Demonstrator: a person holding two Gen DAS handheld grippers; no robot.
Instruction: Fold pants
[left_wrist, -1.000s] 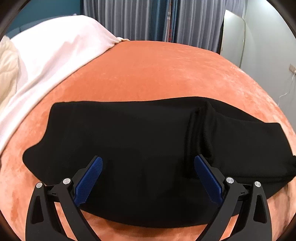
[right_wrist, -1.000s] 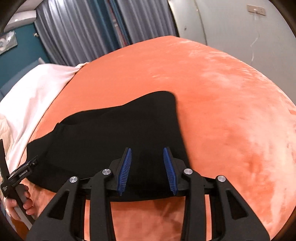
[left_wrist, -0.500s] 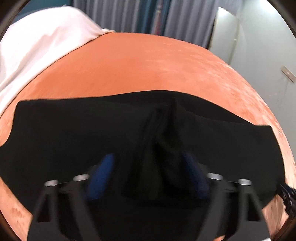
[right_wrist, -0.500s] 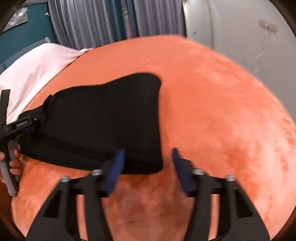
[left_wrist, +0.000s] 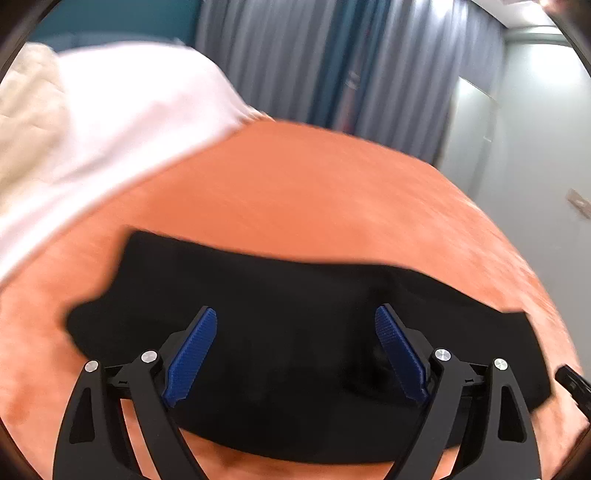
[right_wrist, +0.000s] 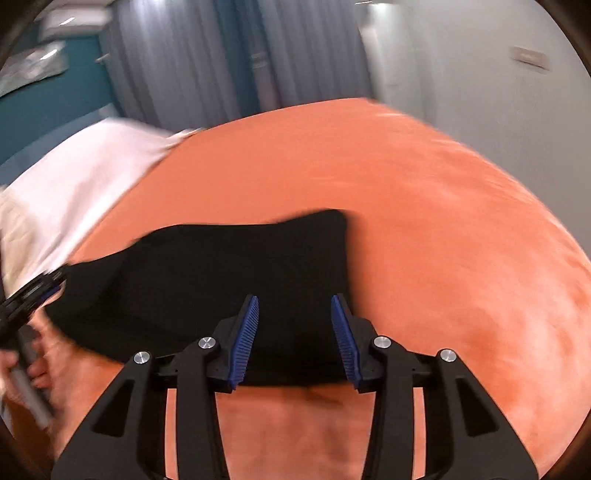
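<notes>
The black pants (left_wrist: 295, 325) lie folded flat on the orange bed cover (left_wrist: 314, 192), in a long band across the view. My left gripper (left_wrist: 295, 350) is wide open above them, its blue pads (left_wrist: 190, 354) clear of the cloth. In the right wrist view the pants (right_wrist: 229, 269) reach to a squared right end. My right gripper (right_wrist: 293, 339) is open over their near edge, holding nothing. The left gripper (right_wrist: 26, 302) and a hand show at that view's left edge.
A white duvet (left_wrist: 110, 122) and cream pillow (left_wrist: 26, 110) cover the far left of the bed. Grey curtains (left_wrist: 314, 62) and a pale wall with a mirror (left_wrist: 469, 133) stand behind. Orange cover (right_wrist: 461, 240) lies to the pants' right.
Both views are blurred from motion. My left gripper has drawn back and up from close over the pants' fold. My right gripper has shifted left, now over the pants' end rather than beside it.
</notes>
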